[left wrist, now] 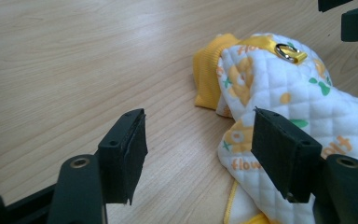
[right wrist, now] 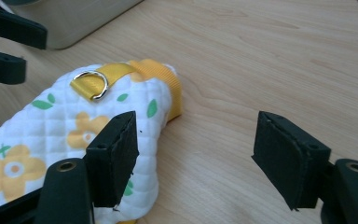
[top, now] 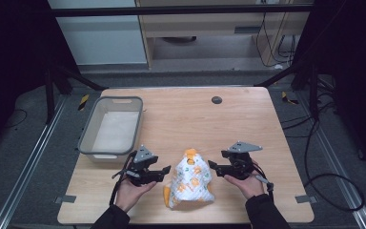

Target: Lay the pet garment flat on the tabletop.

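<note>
Dim room with dark frames and cables round a pale wooden table (top: 248,119), a grey bin (top: 86,136) at its far left. Near the front edge, between the two hands, a small quilted garment (top: 190,183), white with yellow flowers and an orange ribbed collar at the far end, a metal ring (left wrist: 286,50) on a yellow strap just behind that collar. Long axis running roughly front to back, tipped a little, collar away from the person. Left gripper (top: 164,170) just beside the garment's left flank, pointing inward at it; right gripper (top: 213,166) just beside the right flank near the collar end, likewise pointing inward. Both sets of jaws apart, nothing pinched: in the left gripper view one pad (left wrist: 282,151) over the quilted edge and the other (left wrist: 126,156) over bare wood; in the right gripper view one pad (right wrist: 114,156) in front of the cloth, the other (right wrist: 289,156) over wood. About equally near on both sides, so probably a two-sided pinch of the flanks to come, each gripper closing sideways onto cloth
</note>
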`<state>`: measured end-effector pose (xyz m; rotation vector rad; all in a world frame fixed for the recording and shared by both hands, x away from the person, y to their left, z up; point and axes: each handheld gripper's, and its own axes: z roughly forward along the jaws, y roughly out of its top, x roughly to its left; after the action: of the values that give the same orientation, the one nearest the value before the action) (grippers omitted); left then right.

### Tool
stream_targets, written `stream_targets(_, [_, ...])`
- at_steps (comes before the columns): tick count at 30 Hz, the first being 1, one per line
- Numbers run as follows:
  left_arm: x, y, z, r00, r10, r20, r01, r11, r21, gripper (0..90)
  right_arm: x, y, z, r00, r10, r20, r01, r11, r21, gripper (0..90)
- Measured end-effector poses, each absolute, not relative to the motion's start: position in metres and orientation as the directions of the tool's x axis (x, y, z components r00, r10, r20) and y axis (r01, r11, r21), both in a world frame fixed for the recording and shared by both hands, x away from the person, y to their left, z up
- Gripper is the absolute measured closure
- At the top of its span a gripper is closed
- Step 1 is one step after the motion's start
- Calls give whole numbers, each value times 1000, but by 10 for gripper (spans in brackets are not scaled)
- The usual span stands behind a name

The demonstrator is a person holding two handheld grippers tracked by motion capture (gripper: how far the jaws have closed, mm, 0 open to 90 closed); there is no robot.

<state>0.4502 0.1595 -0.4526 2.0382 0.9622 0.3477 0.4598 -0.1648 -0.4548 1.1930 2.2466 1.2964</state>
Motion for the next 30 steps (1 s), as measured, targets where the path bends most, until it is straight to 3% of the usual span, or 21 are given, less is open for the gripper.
stream_targets(12, [452,140,-468,709,700,-80,508,-429,747,370,457,-150,-468,-668,721,184,540,300,787,421])
stream_targets(18, [453,132,-478,735,671,-101,513,-453,729,430,457,-144,-473,-693,694,198,551,331,766,556])
stream_targets(23, [454,129,-483,750,649,-132,519,-452,726,520,458,-142,-477,-707,675,213,557,345,756,688])
stream_targets(30, [453,125,-486,761,635,-136,522,-474,709,666,458,-143,-476,-708,673,215,560,348,752,794])
